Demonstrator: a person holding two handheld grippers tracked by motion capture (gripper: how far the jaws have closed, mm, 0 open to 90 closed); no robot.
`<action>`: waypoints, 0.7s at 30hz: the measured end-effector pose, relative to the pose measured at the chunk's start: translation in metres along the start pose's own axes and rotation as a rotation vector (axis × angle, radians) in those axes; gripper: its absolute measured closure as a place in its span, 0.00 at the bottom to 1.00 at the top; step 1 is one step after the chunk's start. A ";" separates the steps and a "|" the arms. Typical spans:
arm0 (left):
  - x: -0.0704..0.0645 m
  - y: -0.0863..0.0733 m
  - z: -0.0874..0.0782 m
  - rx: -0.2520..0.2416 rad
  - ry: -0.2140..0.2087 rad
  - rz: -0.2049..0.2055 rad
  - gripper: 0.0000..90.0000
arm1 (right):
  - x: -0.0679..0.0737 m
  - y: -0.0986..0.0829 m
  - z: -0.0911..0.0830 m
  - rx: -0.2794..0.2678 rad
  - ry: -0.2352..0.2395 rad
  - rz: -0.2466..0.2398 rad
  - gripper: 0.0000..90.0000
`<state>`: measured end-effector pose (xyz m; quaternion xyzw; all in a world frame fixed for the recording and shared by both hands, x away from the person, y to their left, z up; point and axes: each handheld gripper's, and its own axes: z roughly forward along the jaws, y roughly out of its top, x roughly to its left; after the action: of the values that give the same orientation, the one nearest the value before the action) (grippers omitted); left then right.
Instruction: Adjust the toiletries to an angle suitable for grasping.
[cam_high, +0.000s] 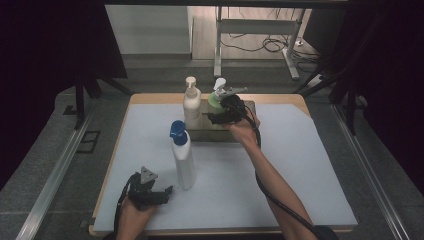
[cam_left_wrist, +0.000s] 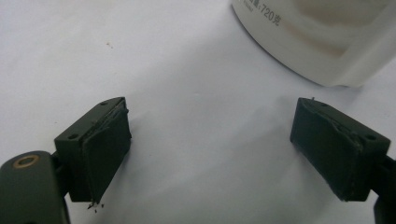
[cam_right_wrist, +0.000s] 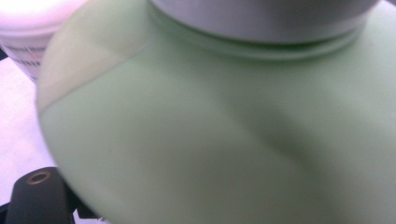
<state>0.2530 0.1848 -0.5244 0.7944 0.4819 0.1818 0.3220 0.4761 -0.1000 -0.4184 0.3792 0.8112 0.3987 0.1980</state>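
A pale green, smooth plastic pump bottle with a white pump head (cam_high: 216, 96) stands at the far middle of the white-covered table (cam_high: 300, 165), inside a low, dark rectangular tray (cam_high: 200, 134). The right gripper (cam_high: 216, 117), black and held in the person's right hand (cam_high: 243, 131), is pressed against the side of this bottle. In the right gripper view the rounded green shoulder (cam_right_wrist: 224, 140) and the white collar above it come so close that they blur and hide both pads; whether the jaws have closed on the bottle cannot be told. In the high view the gripper's body covers the lower part of the bottle.

Just to the left, in the same tray, stands a cream-white pump bottle with a tall white nozzle (cam_high: 191, 102). In front of the tray, on the bare cloth, stands a slim white bottle with a blue pump cap (cam_high: 182, 157), upright.

The left gripper (cam_high: 159, 193), topped by a grey three-cornered plate, rests low near the table's front left edge, just beside that blue-capped bottle. In the left gripper view its two black, square rubber pads (cam_left_wrist: 107, 149), frayed at the edges, stand wide apart with nothing between them; the bottle's white base with printed characters is cut off at the top edge.
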 end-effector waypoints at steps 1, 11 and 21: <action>0.000 0.000 0.000 0.000 0.000 0.000 0.14 | 0.000 -0.001 0.001 -0.001 0.001 0.001 0.14; 0.000 0.000 0.000 0.000 0.000 0.000 0.14 | -0.004 -0.004 0.001 -0.008 0.017 0.007 0.13; 0.000 0.000 0.000 0.000 0.000 0.000 0.14 | -0.003 -0.006 0.002 0.036 0.036 0.027 0.03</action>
<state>0.2530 0.1847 -0.5244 0.7943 0.4820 0.1819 0.3220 0.4768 -0.1041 -0.4245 0.3864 0.8165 0.3933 0.1714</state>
